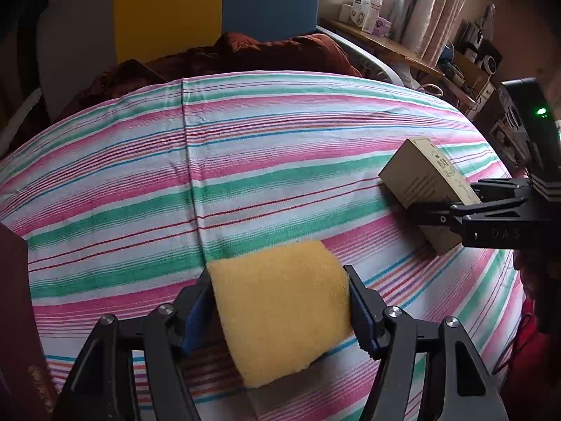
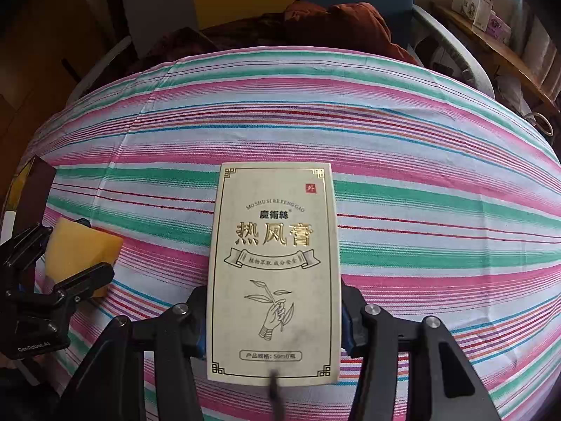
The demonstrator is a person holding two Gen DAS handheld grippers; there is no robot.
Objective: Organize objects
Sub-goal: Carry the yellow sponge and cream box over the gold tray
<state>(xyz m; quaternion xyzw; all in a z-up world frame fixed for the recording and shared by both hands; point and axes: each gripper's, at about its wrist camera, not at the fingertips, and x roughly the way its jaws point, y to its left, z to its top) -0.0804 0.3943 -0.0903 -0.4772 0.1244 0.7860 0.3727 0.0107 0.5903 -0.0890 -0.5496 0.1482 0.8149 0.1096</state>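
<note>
A yellow sponge (image 1: 280, 308) lies on the striped bedsheet (image 1: 245, 158) between the fingers of my left gripper (image 1: 277, 273). The sponge looks uncompressed; the pads flank its sides and a gap shows along the left pad. From the right wrist view the sponge (image 2: 80, 252) and left gripper (image 2: 94, 245) sit at the far left. My right gripper (image 2: 275, 291) is shut on a cream box (image 2: 277, 231) with gold Chinese lettering, its printed face up. In the left wrist view the box (image 1: 417, 182) is at the right, low over the sheet, in the right gripper (image 1: 443, 196).
A rust-brown blanket (image 1: 263, 52) is bunched at the far end of the bed. A dark maroon object (image 1: 14, 298) stands at the left edge. A wooden shelf with white boxes (image 1: 364, 10) runs along the right beyond the bed rail.
</note>
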